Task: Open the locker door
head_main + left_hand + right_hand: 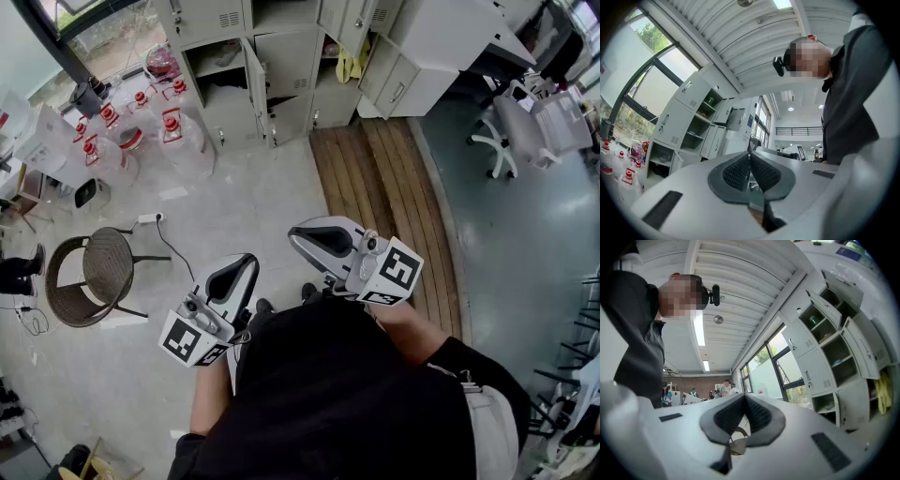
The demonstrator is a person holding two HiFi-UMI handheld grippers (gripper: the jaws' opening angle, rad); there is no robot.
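- Our left gripper (240, 272) and right gripper (307, 242) sit by our chest, jaws pressed together, empty.
- Grey lockers (286, 61) stand well ahead of us, several doors (254, 77) ajar.
- Head view cuts off their tops.

Grey lockers (216, 19) ahead, wicker chair (105, 262) aside, left hand-held gripper (247, 265) and right hand-held gripper (300, 238) below

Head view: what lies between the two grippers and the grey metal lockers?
Nothing stands there. The head view shows only bare speckled floor and the brown wooden plank strip between the left gripper, the right gripper and the grey metal lockers.
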